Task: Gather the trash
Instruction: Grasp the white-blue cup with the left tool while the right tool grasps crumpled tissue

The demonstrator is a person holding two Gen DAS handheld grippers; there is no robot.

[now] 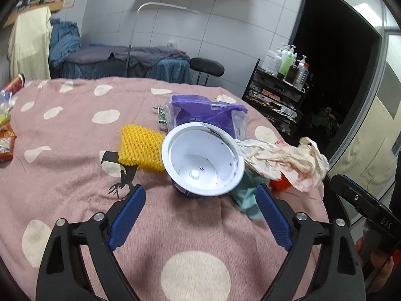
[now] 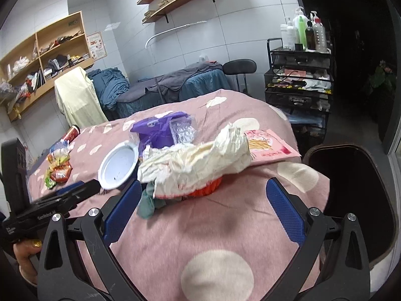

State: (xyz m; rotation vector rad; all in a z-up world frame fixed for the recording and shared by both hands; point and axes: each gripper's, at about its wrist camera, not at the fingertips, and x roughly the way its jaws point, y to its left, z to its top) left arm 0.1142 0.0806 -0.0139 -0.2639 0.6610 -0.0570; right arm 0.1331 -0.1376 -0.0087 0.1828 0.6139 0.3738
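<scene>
A white cup [image 1: 203, 159] with a purple outside lies tilted on the pink dotted blanket [image 1: 75, 138], its mouth facing me. My left gripper [image 1: 199, 193] stands open just short of it, the pads apart from its rim. To its right is a heap of crumpled, stained paper [image 1: 283, 160] over a teal rag [image 1: 248, 195] and an orange piece [image 1: 280, 183]. In the right wrist view my right gripper [image 2: 203, 184] is open, its fingers flanking the near end of the paper heap [image 2: 200, 160] without touching it. The cup [image 2: 117, 166] lies left of the heap.
A yellow mesh pad [image 1: 141, 148] and a purple plastic bag [image 1: 208, 115] lie by the cup. A pink packet [image 2: 268, 145] sits behind the paper. Snack wrappers [image 2: 59, 168] and a red can [image 2: 71, 133] are at far left. A dark bin [image 2: 351, 188] stands off the right edge.
</scene>
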